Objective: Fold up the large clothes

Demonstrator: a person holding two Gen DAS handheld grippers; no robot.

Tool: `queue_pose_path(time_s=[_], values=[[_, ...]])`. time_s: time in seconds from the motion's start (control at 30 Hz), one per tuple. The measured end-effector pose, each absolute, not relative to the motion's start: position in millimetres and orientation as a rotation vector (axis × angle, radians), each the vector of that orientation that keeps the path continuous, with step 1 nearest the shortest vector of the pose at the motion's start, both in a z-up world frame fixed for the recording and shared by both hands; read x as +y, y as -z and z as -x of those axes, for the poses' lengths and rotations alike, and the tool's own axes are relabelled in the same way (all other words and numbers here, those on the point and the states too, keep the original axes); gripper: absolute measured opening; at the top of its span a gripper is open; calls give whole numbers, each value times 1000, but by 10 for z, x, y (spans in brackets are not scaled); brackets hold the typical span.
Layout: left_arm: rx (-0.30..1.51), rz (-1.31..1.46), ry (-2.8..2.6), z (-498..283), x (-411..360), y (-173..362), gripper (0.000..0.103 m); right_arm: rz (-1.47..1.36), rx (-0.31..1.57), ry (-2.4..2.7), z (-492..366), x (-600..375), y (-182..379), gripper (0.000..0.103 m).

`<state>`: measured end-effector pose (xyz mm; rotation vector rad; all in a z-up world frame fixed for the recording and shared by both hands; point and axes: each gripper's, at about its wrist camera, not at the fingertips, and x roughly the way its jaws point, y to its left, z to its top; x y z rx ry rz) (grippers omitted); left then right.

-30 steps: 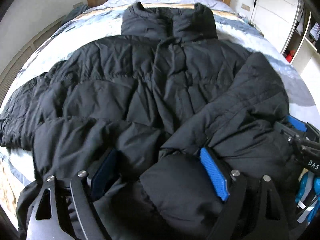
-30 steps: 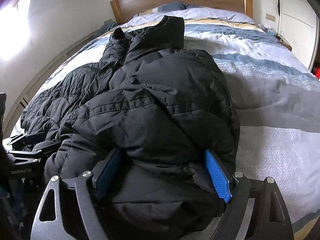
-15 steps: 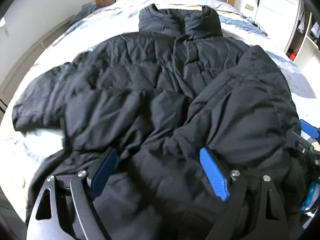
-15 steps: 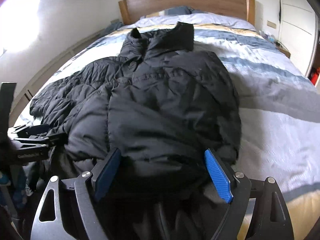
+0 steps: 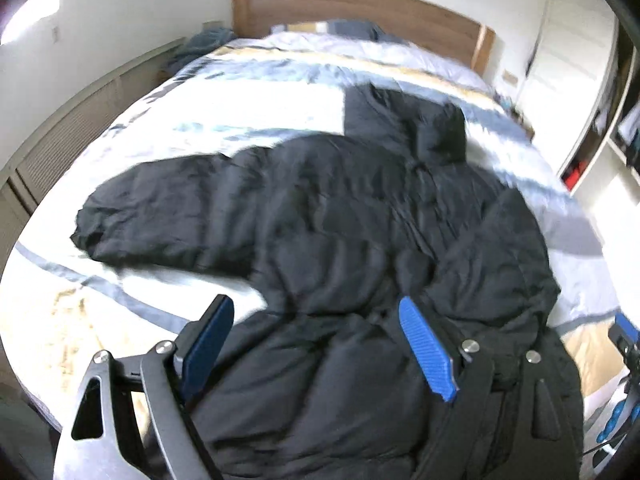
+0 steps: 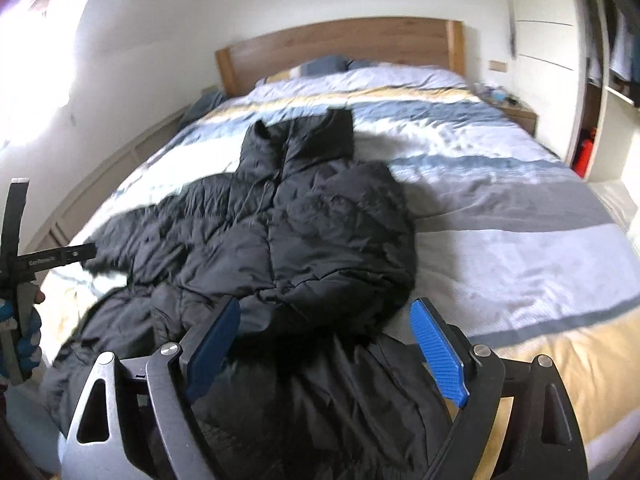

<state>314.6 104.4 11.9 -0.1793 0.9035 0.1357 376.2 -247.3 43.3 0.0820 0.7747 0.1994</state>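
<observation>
Jacket (image 5: pixel 360 240) on bed (image 6: pixel 520 240), collar toward 12 o'clock. Left gripper (image 5: pixel 320 344) and right gripper (image 6: pixel 326 346): jaws spread, hem loose between pads. Judged puffy, soft, slippery; grip hem corners at 6 o'clock.

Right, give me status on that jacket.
Left gripper open, right gripper open, both over the hem. Black jacket flat on bed, one sleeve folded across, other out. Nothing in the way.
</observation>
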Motion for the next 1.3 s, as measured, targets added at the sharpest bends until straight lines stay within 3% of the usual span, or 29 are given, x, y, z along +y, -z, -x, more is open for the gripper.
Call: queue_pose_path(time_s=[0.27, 0.67, 0.93, 1.03, 1.1, 1.3], values=[[872, 341, -195, -2989, 2401, -101, 85, -157, 739, -47, -3331, -2641, -734, 86], [913, 833, -233, -3180, 3984, 1211, 83, -215, 728, 245, -2964, -3104, -1112, 86], [851, 1007, -254, -3463, 4446, 1625, 81, -197, 742, 370, -2883, -3226, -1286, 86], [804, 1074, -246, -3572, 4605, 1663, 65, -182, 745, 402, -2869, -3237, -1377, 86], [791, 1116, -241, -3609, 4674, 1710, 43, -166, 742, 413, -2867, -3228, -1446, 86], [756, 1122, -219, -3606, 4668, 1678, 14, -146, 719, 413, -2820, -3175, -1565, 86]])
